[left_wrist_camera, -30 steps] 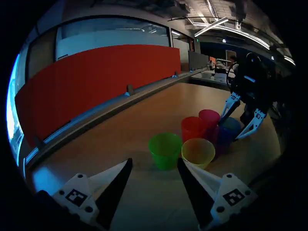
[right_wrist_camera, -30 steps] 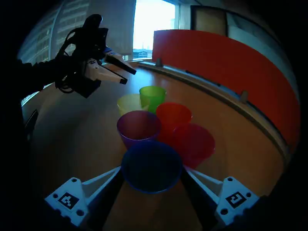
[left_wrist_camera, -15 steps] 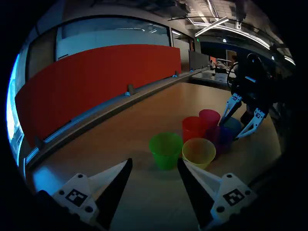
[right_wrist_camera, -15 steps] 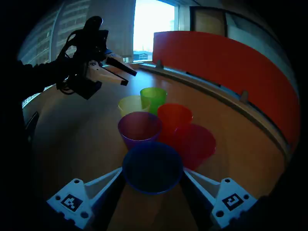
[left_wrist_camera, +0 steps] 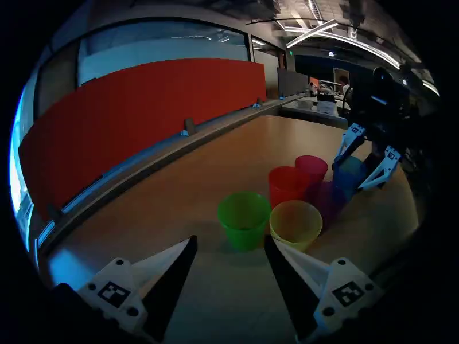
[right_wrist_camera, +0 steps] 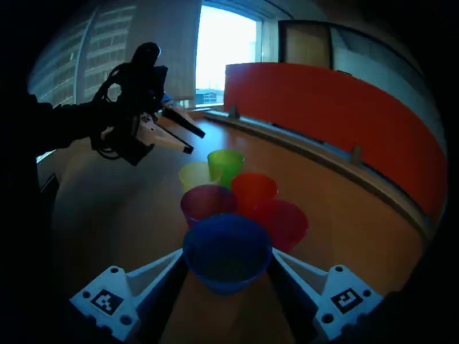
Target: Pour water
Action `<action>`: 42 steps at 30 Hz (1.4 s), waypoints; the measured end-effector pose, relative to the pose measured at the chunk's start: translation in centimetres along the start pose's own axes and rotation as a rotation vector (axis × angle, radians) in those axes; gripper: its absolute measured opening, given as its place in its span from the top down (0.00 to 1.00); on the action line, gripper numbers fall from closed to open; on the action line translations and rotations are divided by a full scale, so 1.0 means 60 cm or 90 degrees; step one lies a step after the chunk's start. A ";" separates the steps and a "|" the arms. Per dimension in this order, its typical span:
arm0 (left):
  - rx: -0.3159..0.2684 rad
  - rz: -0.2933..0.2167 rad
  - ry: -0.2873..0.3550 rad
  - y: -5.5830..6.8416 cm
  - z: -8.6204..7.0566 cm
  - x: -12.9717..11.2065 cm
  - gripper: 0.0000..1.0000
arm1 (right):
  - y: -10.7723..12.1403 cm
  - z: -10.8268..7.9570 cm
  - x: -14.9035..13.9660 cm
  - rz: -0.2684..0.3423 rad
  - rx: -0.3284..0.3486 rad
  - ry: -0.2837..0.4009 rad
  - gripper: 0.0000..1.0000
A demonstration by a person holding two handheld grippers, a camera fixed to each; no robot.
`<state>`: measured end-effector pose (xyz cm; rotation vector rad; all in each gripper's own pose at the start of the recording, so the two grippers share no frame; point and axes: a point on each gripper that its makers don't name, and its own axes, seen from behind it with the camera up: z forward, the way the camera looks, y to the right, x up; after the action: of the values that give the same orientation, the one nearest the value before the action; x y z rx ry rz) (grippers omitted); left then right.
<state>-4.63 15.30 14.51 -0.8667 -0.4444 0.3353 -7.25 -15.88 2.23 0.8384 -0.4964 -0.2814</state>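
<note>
Grips blue cup (right_wrist_camera: 226, 269) in right gripper (right_wrist_camera: 228, 255), fingers part-closed and pressed on both sides of it, upright, close to camera. Too dark inside to tell any water. Cannot tell whether resting on the table or raised off it. Same blue cup (left_wrist_camera: 351, 171) in left gripper view, between the fingers of right gripper (left_wrist_camera: 350, 179), at far end of the cup cluster, just behind purple cup (left_wrist_camera: 327, 198)

Holds left gripper (left_wrist_camera: 229, 239) wide open with nothing in it, above wooden table (left_wrist_camera: 189, 195), pointed at green cup (left_wrist_camera: 244, 218) and yellow cup (left_wrist_camera: 295, 223), apart from both. In right gripper view, left gripper (right_wrist_camera: 195, 142) on the end of a dark sleeve (right_wrist_camera: 57, 123), up over the far left of the cups

Crowded directly ahead of blue cup: purple cup (right_wrist_camera: 207, 203) just ahead-left, pink cup (right_wrist_camera: 281, 223) just ahead-right, red cup (right_wrist_camera: 253, 192) beyond, then yellow and green farthest. All upright, packed touching or nearly so

Beyond: red partition panel (left_wrist_camera: 143, 109) on a grey rail (left_wrist_camera: 172, 152) along table's far edge, bright window (right_wrist_camera: 226, 57), ceiling light strips (left_wrist_camera: 312, 35)

Markings: square black-and-white marker tags (right_wrist_camera: 106, 302) on finger bases of both grippers
</note>
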 end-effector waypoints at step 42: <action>-0.027 0.015 -0.047 0.035 0.063 0.001 0.14 | -0.017 -0.079 0.084 -0.041 -0.023 0.078 0.10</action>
<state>-6.69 19.06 15.03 -0.9027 -0.5116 0.3812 -0.51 -15.62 0.33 0.8321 -0.3496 -0.2959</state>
